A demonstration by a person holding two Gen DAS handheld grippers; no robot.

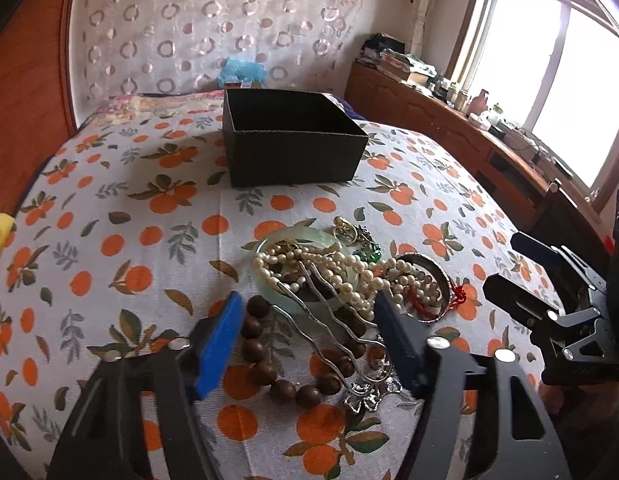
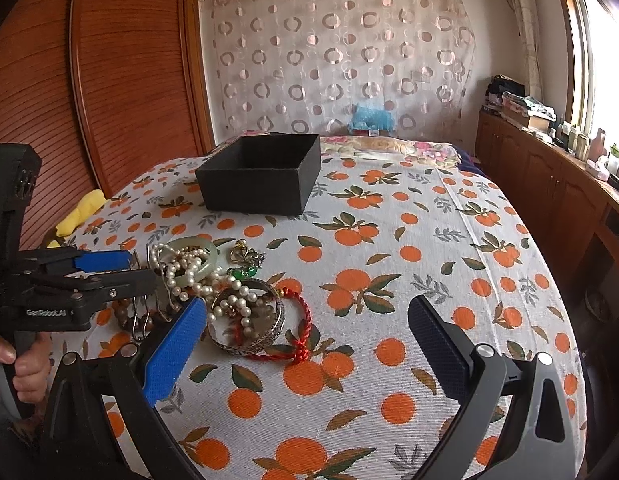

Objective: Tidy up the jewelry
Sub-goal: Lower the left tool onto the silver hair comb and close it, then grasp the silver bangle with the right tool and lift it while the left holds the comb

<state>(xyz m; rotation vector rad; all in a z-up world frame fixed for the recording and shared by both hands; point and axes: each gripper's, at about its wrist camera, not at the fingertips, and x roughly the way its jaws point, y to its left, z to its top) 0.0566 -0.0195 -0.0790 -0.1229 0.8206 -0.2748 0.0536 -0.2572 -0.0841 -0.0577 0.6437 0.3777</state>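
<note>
light: bright daylight from the window at right, blown out white | shadows: soft, left of the box on the bed | distortion: strong fisheye bending, dark corners | focus: centre sharp, edges slightly soft

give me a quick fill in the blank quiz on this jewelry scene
1. The black box on the bedspread is ____ inside.
2. The pearl necklace drapes over a pale ____ bangle.
3. The left gripper has its jaws open around a silver ____.
4. The braided cord bracelet beside the metal bangle is ____.

Missing words: empty; green; hairpin; red
</note>
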